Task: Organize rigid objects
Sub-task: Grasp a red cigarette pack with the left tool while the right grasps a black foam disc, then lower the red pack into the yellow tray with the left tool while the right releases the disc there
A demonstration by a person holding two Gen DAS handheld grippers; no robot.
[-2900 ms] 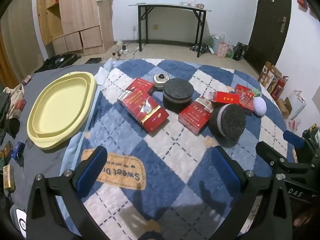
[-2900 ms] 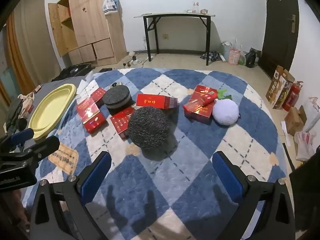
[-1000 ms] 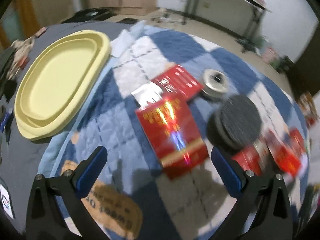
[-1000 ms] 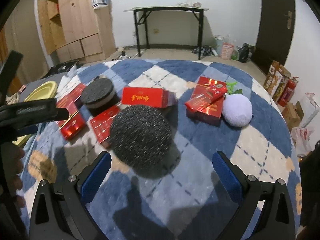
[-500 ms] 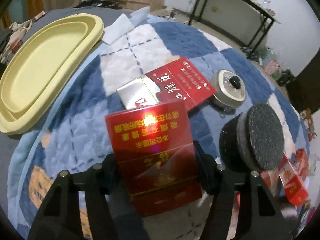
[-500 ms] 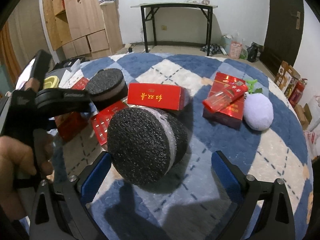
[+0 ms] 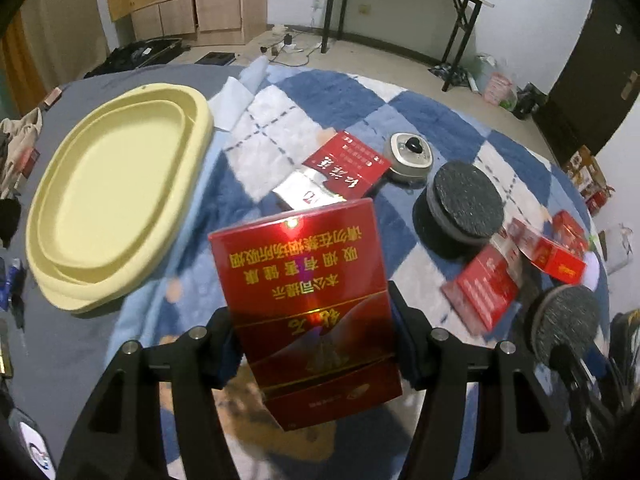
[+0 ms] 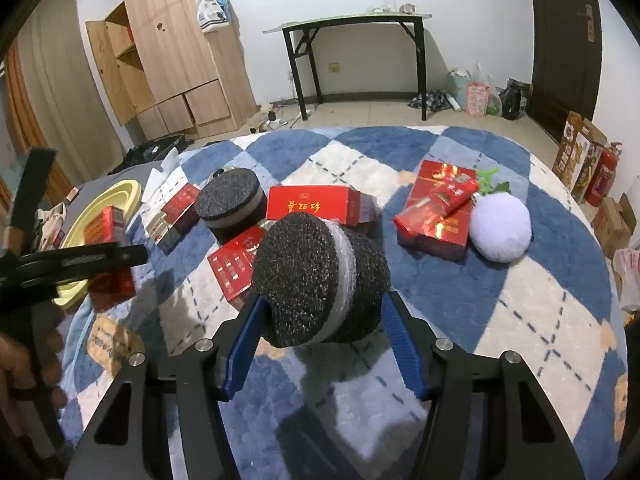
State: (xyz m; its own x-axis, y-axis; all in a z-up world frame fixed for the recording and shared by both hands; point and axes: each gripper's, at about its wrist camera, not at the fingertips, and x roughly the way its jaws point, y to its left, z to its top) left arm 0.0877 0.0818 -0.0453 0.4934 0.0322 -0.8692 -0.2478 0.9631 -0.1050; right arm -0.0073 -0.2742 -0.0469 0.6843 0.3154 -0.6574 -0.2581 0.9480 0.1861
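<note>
My left gripper (image 7: pixel 316 340) is shut on a large red box (image 7: pixel 304 292) with gold lettering and holds it above the checkered blanket. The yellow oval tray (image 7: pixel 108 196) lies to its left. My right gripper (image 8: pixel 324 336) is shut on a black foam puck (image 8: pixel 316 280) with a white band, tilted on its side and lifted. This puck also shows in the left wrist view (image 7: pixel 564 324). A second black puck (image 8: pixel 232 204) rests on the blanket beyond. Other red boxes (image 8: pixel 316 204) lie scattered around it.
A small round metal tin (image 7: pixel 408 156) sits behind the red boxes. A white plush ball (image 8: pixel 500 228) lies at the right beside stacked red boxes (image 8: pixel 436 208). Clutter lines the bed's left edge (image 7: pixel 16 148). A black table (image 8: pixel 352 60) and wooden cabinet (image 8: pixel 168 56) stand behind.
My left gripper closed on the large red box and lifted it. My right gripper moved in, closed on the near black puck and raised it.
</note>
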